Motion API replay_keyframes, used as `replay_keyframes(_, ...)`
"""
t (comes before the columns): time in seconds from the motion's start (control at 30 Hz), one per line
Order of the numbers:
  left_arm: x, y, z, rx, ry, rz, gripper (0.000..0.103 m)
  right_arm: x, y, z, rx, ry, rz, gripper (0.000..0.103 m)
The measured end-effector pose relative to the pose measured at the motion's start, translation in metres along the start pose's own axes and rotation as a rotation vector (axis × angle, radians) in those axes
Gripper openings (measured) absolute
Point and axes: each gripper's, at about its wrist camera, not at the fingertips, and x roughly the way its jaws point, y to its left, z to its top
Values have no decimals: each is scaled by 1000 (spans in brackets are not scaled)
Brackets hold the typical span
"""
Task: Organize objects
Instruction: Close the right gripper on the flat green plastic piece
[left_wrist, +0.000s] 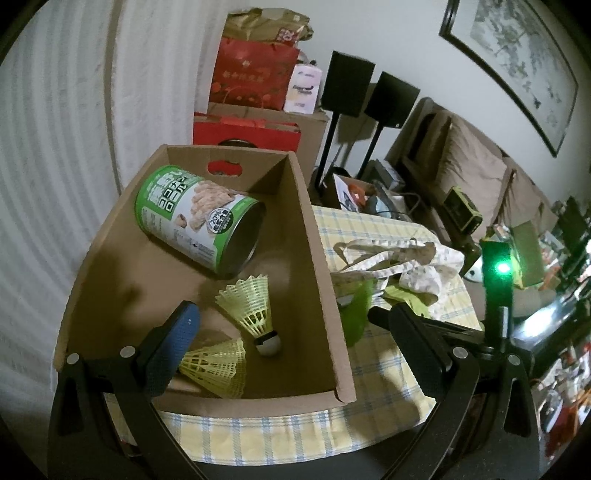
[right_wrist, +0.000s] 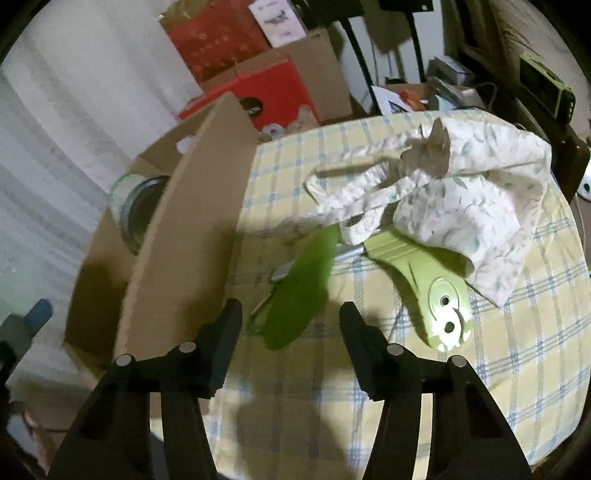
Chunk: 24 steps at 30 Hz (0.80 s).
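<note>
- Over the cardboard box (left_wrist: 306, 236), in the left wrist view, our left gripper (left_wrist: 291, 317) hangs tilted down with its jaws wide and nothing between them; one finger sits inside the box, the other outside its near wall over the checked tablecloth (left_wrist: 369, 376).
- Inside the box we see the green can (left_wrist: 195, 221) lying on its side and two yellow shuttlecocks (left_wrist: 251, 306), so part of the sorting looks done.
- We judge the risk here to be the straddled wall: if this hand drops or swings, a finger could catch the cardboard and shove the box, or crush a shuttlecock's skirt.
- Beside the box's outer wall, in the right wrist view, our right gripper (right_wrist: 290, 332) points steeply down at a green leaf-shaped object (right_wrist: 299, 295) lying on the cloth; its jaws stand about half open, and no pad touches anything.
- The object is blurred, and we cannot tell what it is.
- We judge that its flatness may let the fingers slide over it or pinch the cloth instead.
- Just past it, away from the box, lie a pale green plastic piece (right_wrist: 436, 295) and a floral cloth bag (right_wrist: 461, 199); the bag's straps could snag a finger.
</note>
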Motion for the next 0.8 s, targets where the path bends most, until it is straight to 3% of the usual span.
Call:
replay_keyframes(0.43,7,7,0,-8,12,-4,102,31,0,7,63,14,-64,56)
replay_keyframes(0.67,11,9,-2,-11,20,-6,102,39,14,8,6,-7,-144,56)
replay_keyframes(0.8,12,9,-2,-11,21,-8,102,42,19,8,-43,-14,-178,45)
